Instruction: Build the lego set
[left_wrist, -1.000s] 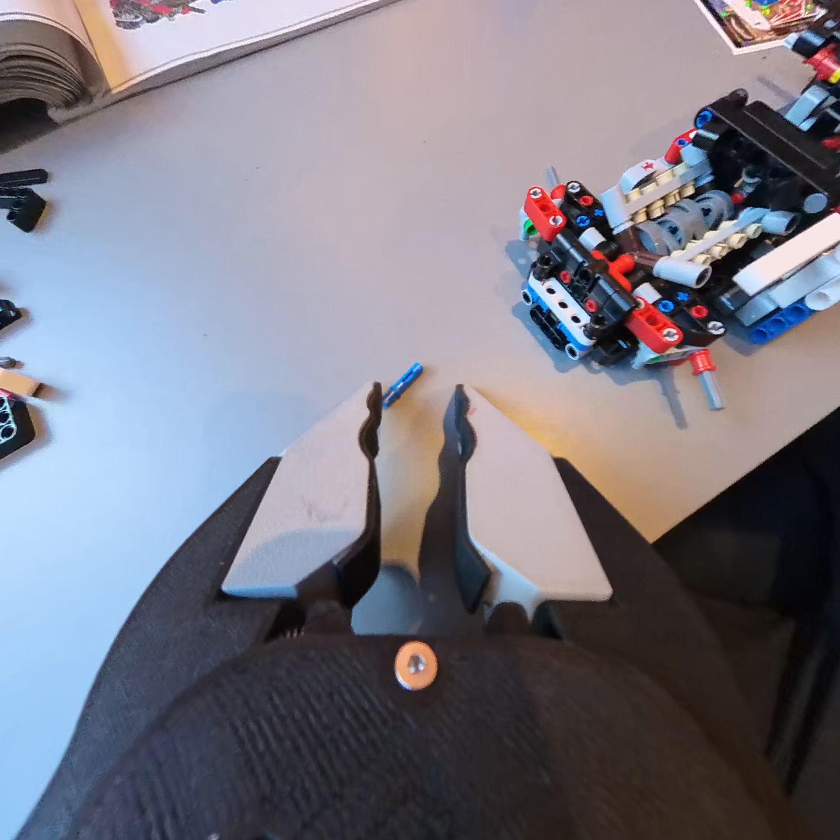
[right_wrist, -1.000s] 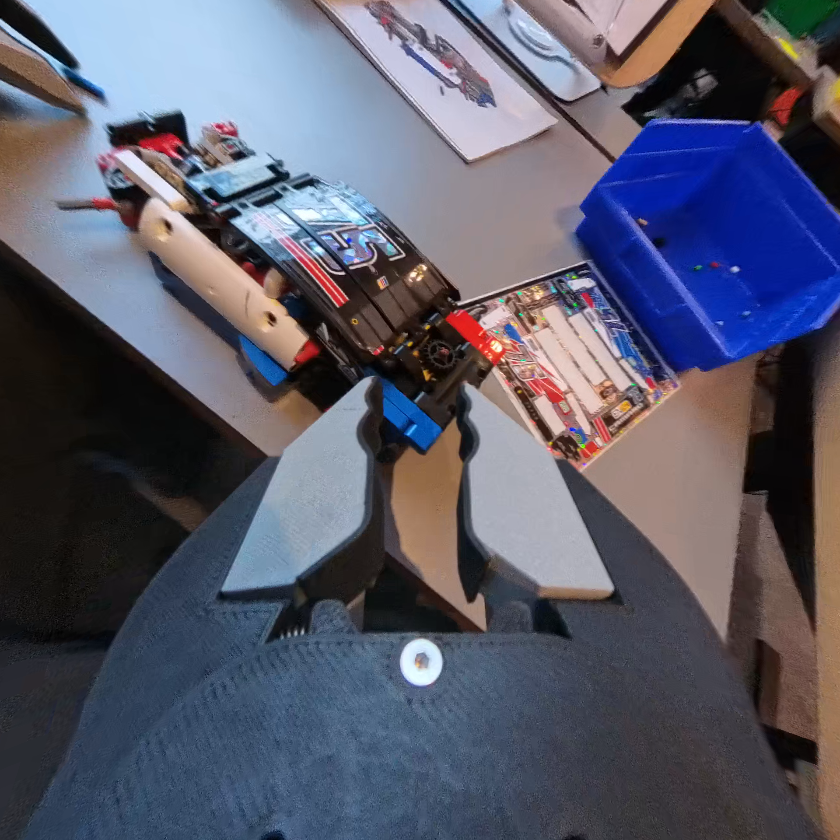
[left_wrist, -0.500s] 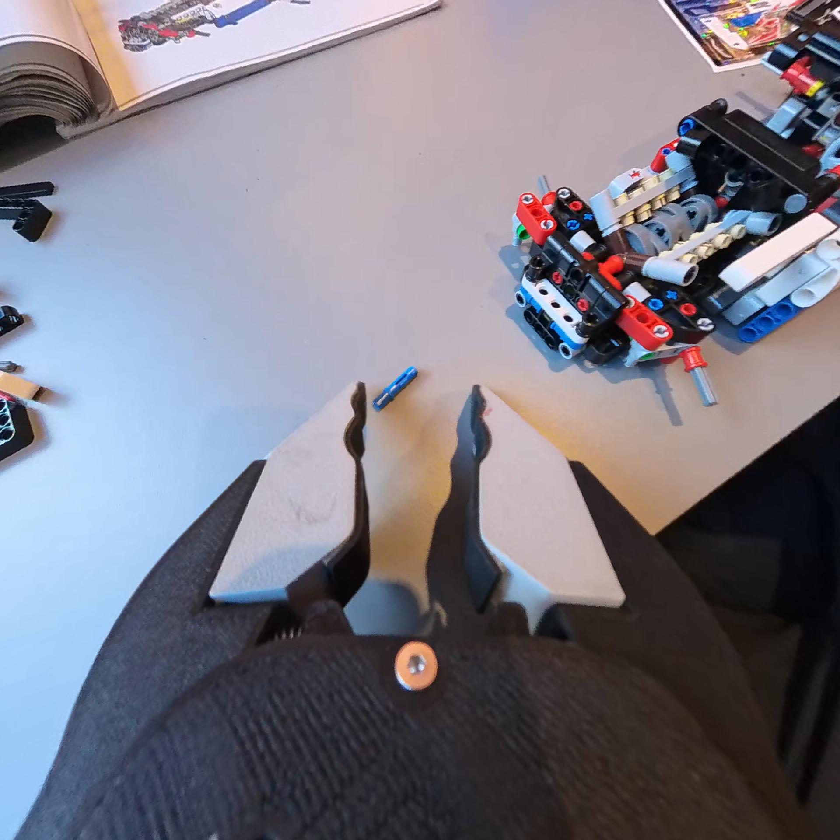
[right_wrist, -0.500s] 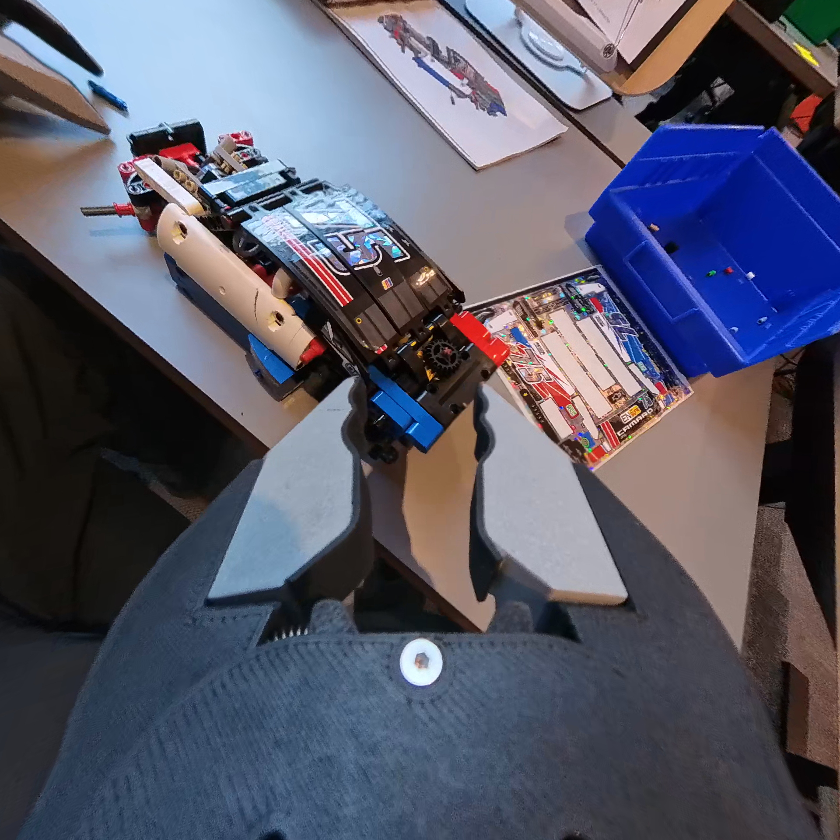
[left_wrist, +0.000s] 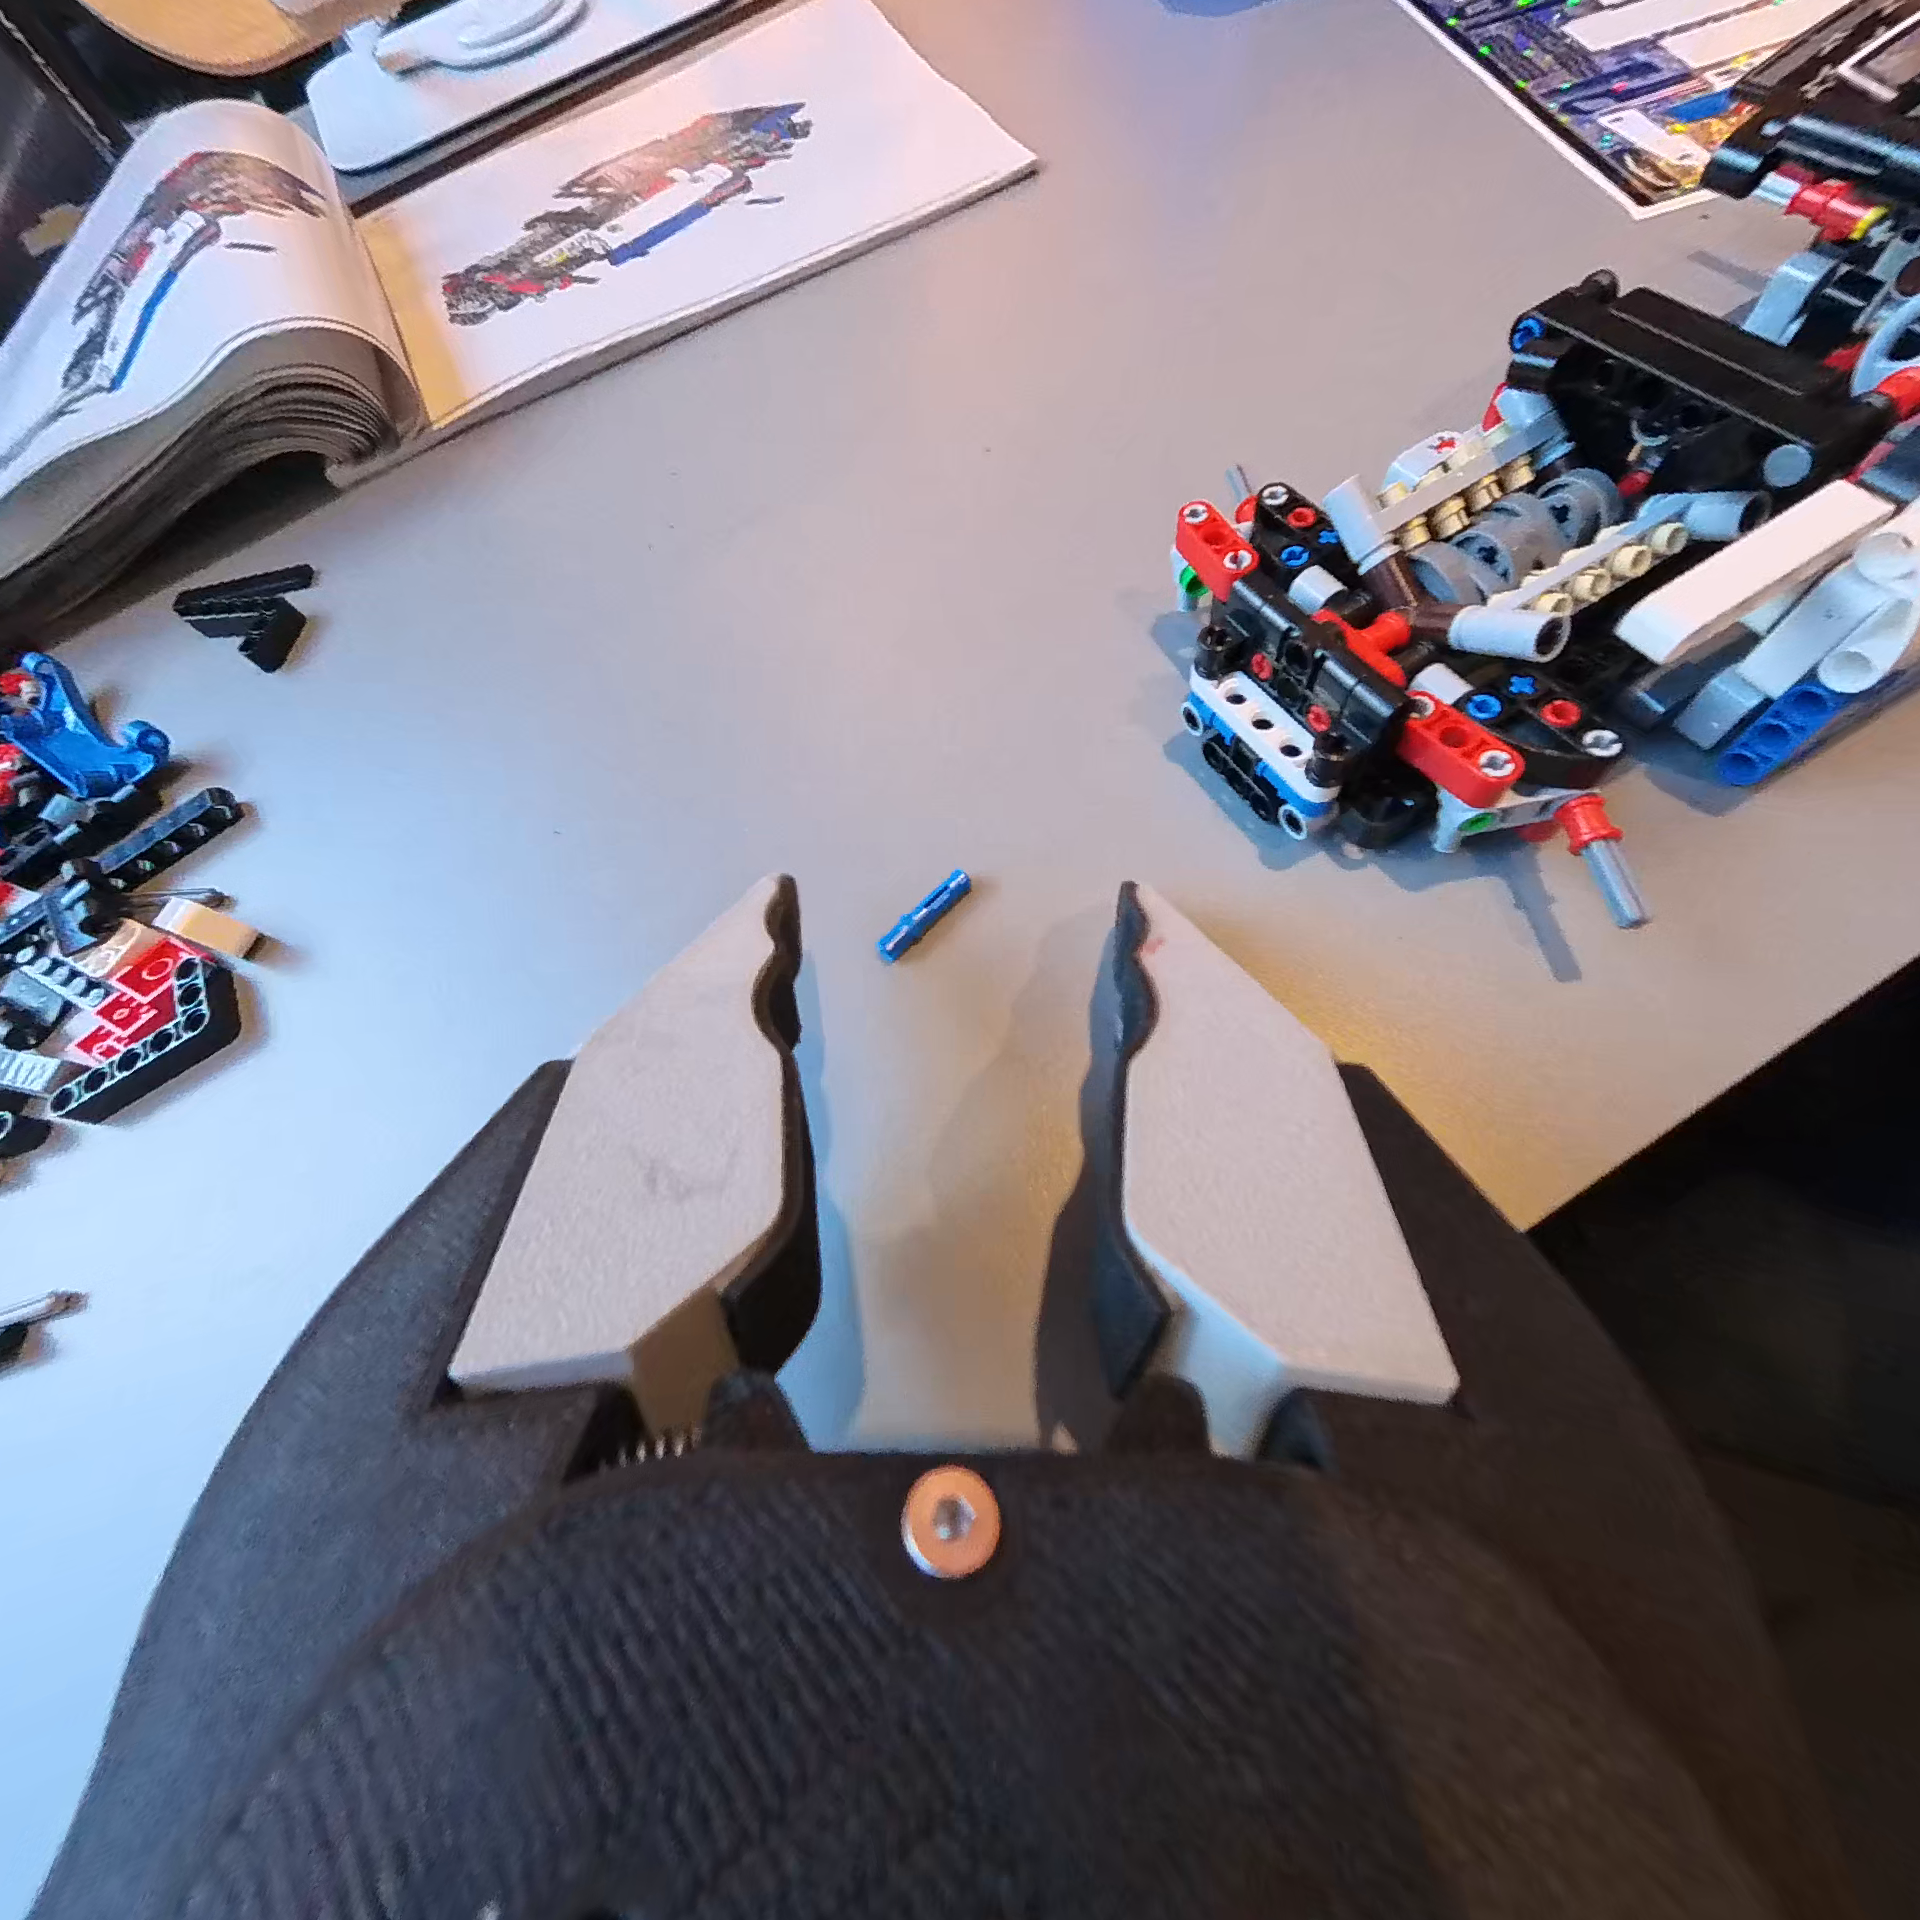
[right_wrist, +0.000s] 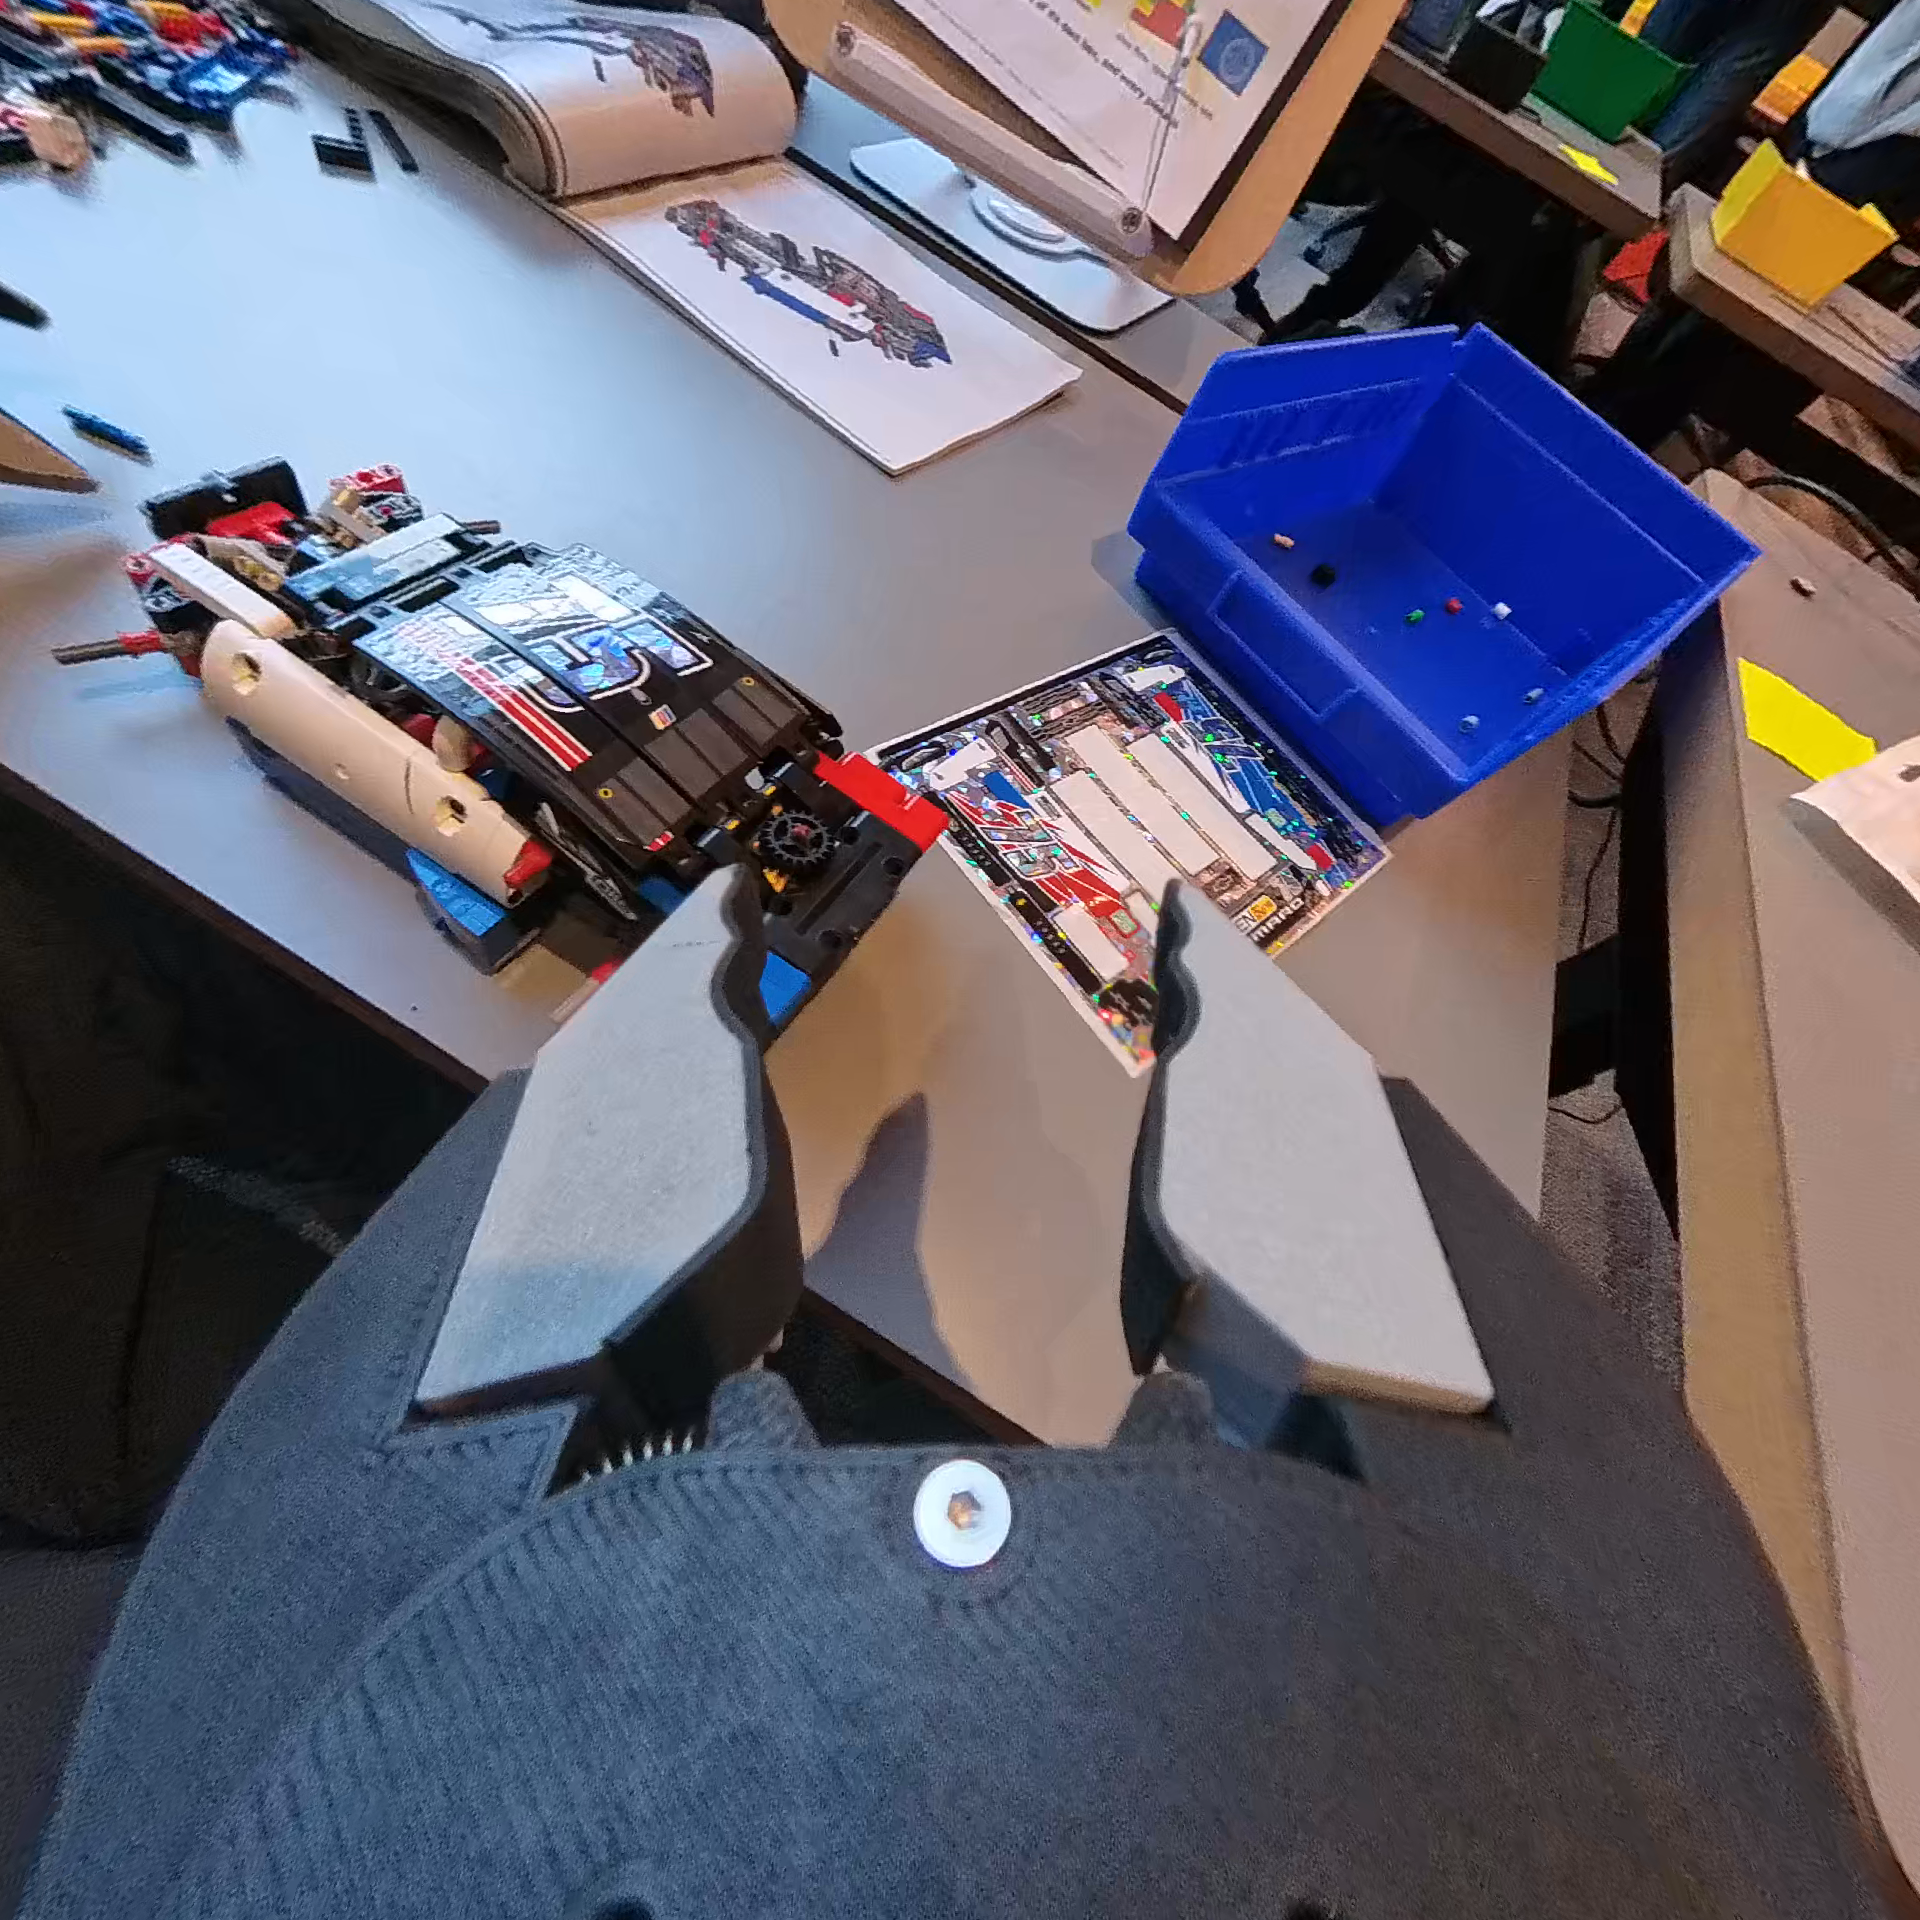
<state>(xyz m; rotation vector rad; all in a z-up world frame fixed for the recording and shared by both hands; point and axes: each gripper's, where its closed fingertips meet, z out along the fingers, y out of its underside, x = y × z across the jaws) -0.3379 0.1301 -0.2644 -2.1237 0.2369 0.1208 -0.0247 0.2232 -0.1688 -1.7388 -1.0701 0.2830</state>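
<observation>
1. Lego car (right_wrist: 499, 727): black stickered roof, white side tubes, red/blue bits; sits just ahead-left of right tool (right_wrist: 951, 914), fingers spread, empty.
2. Blue pin (left_wrist: 925, 916) lies loose between left tool (left_wrist: 956, 904) tips, fingers apart; car's far end cropped.
3. Grey counter (left_wrist: 727, 623); open manual (left_wrist: 312, 281) beyond, blue bin (right_wrist: 1455, 582) ahead-right.

Half-built lego car (right_wrist: 488, 717) sits on its wheelless chassis near the table's front edge, black stickered roof panels on, white side tubes, engine end exposed. A tiny blue pin (left_wrist: 924, 915) lies loose beside it.
</observation>
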